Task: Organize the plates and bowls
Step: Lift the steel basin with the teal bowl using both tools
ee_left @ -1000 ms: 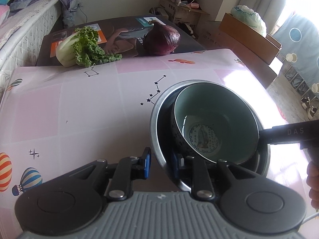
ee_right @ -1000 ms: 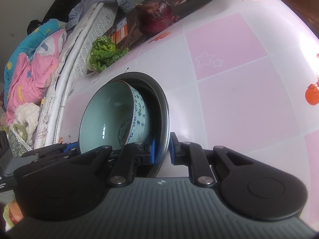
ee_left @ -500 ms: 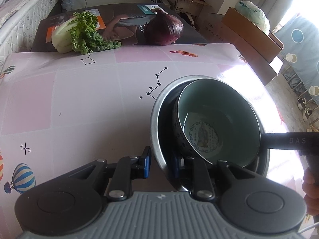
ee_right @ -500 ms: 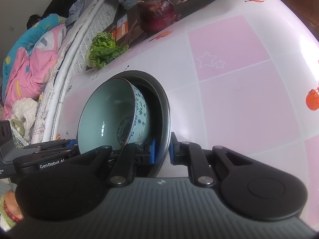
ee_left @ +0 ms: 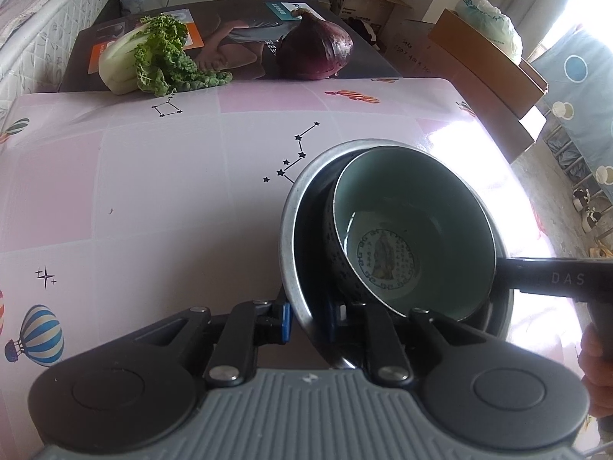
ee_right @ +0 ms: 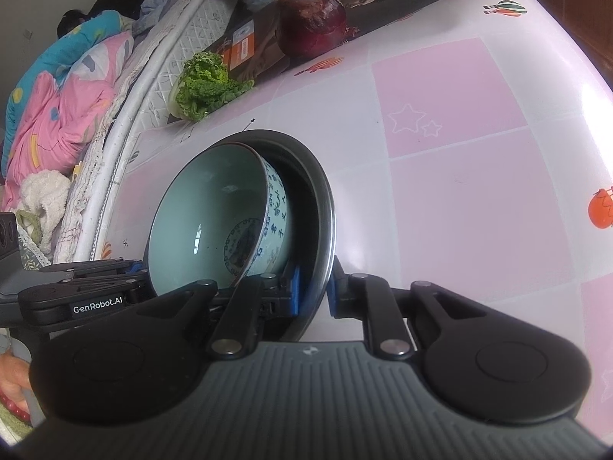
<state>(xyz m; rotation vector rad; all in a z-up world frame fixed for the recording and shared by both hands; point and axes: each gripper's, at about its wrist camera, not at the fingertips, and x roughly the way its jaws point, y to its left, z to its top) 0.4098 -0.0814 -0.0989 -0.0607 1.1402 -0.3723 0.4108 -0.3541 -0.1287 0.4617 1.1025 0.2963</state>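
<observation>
Left gripper (ee_left: pixel 306 324), clamped on the near rim of the metal bowl (ee_left: pixel 291 230), one blue pad outside the wall and one inside; right gripper (ee_right: pixel 312 291), likewise pinching the same bowl's rim (ee_right: pixel 325 207) on the opposite side, pads pressed against the thin metal wall. Ceramic bowl (ee_left: pixel 413 222), pale green within and blue-patterned outside, sits tilted inside the metal bowl, leaning toward one wall. Both bowls lie over the pink-and-white patterned tabletop (ee_left: pixel 153 191), though whether the metal bowl rests on it or is lifted clear cannot be told. At the far edge: a leafy cabbage (ee_left: pixel 153 57) to the left; a red cabbage (ee_left: pixel 314 50) to its right.
</observation>
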